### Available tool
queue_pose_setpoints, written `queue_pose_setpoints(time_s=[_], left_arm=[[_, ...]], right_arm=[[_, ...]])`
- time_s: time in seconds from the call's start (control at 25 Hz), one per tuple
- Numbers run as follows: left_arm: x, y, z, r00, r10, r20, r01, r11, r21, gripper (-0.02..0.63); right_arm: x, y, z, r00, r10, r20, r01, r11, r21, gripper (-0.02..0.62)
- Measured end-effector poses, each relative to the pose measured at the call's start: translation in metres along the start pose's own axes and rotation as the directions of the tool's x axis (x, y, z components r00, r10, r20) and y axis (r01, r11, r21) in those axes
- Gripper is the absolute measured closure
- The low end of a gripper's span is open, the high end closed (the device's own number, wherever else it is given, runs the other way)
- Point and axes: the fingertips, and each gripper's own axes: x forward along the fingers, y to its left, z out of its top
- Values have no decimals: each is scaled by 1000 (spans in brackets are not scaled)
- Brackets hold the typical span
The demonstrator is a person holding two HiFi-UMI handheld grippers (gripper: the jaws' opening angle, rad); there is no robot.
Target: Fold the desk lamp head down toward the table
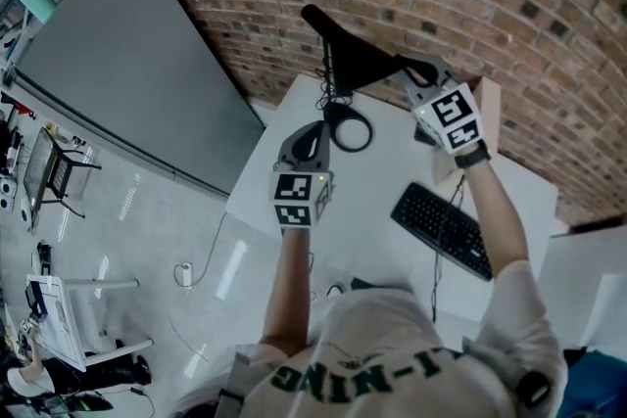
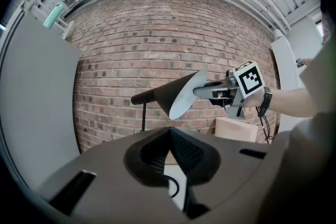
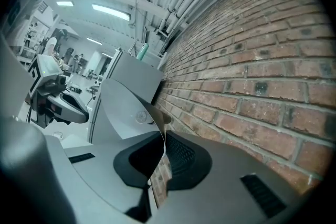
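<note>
Jaws of the left gripper (image 2: pixel 170 131) were pressed together at their tips with nothing between them. Those of the right gripper (image 3: pixel 161 150) were pinched on the thin rim of the lamp head (image 2: pixel 181 94).

The head sat high and not yet lowered, so the fold seemed to be only starting. It would likely go best with the pinch kept firm, since so thin an edge could slide out. The rim should be swung down in an arc about the lamp's joint toward the counter (image 1: pixel 387 166), not dragged straight. The idle left gripper could brace the stem (image 2: pixel 144 118) if the lamp began to tip.

From the left jaws, the lamp head stood at twelve o'clock and well apart, with the stem at eleven. The right gripper met the head's pale mouth from three o'clock. At the right jaws, the rim ran up between them toward twelve o'clock. The shade's pale inside spread to ten o'clock, and the brick wall (image 3: pixel 252 86) filled two o'clock.
</note>
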Motion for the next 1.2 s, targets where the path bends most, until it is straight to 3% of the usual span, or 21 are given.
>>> queue_pose_setpoints(time_s=[0.88,1.2], left_arm=[[1,-1,-9,1000,-8,21,9,999,-33,614],[-2,-3,4,995,-16,101,13,999,30,614]], right_arm=[[4,6,-17,1000,3,3,-3,1000,23,581],[3,10,-27,1000,5,-17,-5,1000,24,581]])
